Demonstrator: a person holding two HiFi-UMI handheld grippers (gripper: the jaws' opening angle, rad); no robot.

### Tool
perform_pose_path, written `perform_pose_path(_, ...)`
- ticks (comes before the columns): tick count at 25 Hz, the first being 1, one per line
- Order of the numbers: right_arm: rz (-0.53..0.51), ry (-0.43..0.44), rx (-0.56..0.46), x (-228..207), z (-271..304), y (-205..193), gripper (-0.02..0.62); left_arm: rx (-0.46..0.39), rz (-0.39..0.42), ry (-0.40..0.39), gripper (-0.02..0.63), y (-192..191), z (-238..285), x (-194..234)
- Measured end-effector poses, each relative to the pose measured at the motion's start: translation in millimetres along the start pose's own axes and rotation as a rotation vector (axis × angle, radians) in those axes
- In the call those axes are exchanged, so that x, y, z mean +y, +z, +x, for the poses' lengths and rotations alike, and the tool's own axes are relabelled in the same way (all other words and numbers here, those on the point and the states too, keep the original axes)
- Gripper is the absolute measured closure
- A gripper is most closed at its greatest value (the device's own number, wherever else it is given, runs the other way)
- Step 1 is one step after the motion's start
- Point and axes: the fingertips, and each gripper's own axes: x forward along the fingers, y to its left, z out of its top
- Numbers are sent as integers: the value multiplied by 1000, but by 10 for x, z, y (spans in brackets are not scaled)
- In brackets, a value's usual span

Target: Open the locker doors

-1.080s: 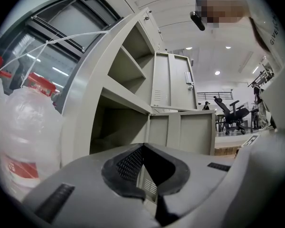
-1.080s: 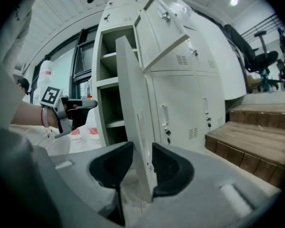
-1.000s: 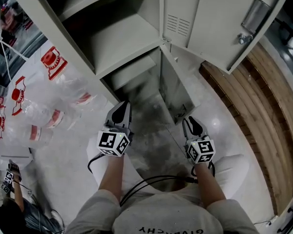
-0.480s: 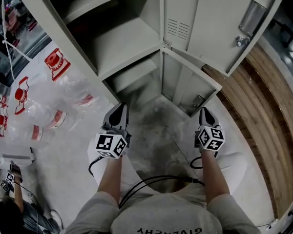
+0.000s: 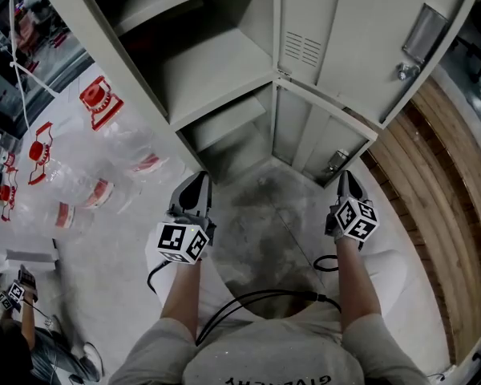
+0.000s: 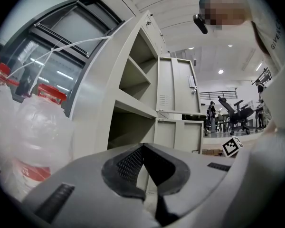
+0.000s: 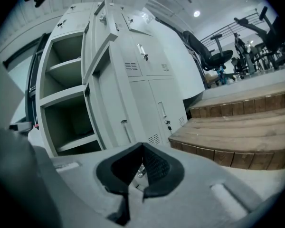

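The grey locker (image 5: 216,62) stands in front of me with two bare compartments showing. Its upper door (image 5: 361,46) and lower door (image 5: 321,139) both hang swung out to the right. My right gripper (image 5: 345,176) is shut with nothing between its jaws, its tip close to the lower door's latch (image 5: 334,164). The right gripper view looks past the right gripper (image 7: 142,145) at that lower door (image 7: 109,113). My left gripper (image 5: 198,176) hovers low in front of the lower compartment, shut and empty. The left gripper view shows the left gripper (image 6: 143,147) and the shelves (image 6: 133,103).
Several clear plastic bottles with red labels (image 5: 80,175) lie on the floor at the left. A stepped wooden platform (image 5: 433,215) runs along the right. A black cable (image 5: 248,299) loops near my legs. Closed neighbouring lockers (image 7: 152,80) and office chairs (image 7: 213,56) stand beyond.
The lower door has swung further open to the right. My right gripper moved right and forward alongside it. The left gripper barely moved.
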Motion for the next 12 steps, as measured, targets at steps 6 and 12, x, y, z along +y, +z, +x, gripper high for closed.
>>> perform_pose_path(6, 6, -77, -43, -96, -36, 126, 586, -10, -9, 0, 607, 40, -38, 35)
perform_pose_path(12, -8, -83, -162, 116, -392, 416, 588, -40, -6, 6, 607, 146, -48, 67)
